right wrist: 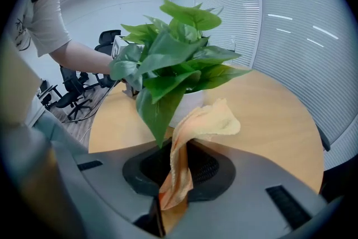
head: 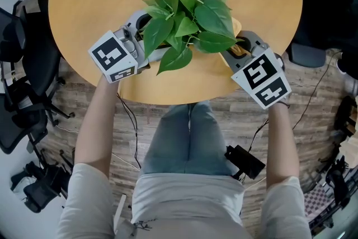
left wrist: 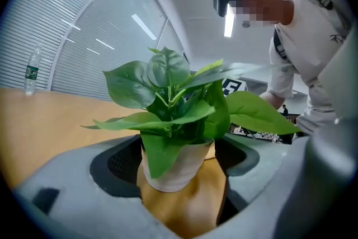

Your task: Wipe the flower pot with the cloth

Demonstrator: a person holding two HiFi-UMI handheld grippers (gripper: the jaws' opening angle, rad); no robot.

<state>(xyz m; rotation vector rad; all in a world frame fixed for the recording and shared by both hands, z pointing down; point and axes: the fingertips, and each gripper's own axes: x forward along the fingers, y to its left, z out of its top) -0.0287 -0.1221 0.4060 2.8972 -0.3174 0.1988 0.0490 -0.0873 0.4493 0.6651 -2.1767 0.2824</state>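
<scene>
Leafy plant point(head: 187, 8) in flower pot point(left wrist: 173, 173), leaves hiding pot in head view; left gripper point(left wrist: 178, 157), wide, clamps pot; right gripper point(right wrist: 179, 176) pinches cloth point(right wrist: 210, 120).

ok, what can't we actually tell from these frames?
Flower pot: head view, mostly hidden under the leaves.
Left tool: left gripper view, leaves cover the pot's rim, so pad contact is unclear.
Pot wall facing the cloth: right gripper view, leaves and cloth cover most of it.
Bottle label: left gripper view, too small.
</scene>
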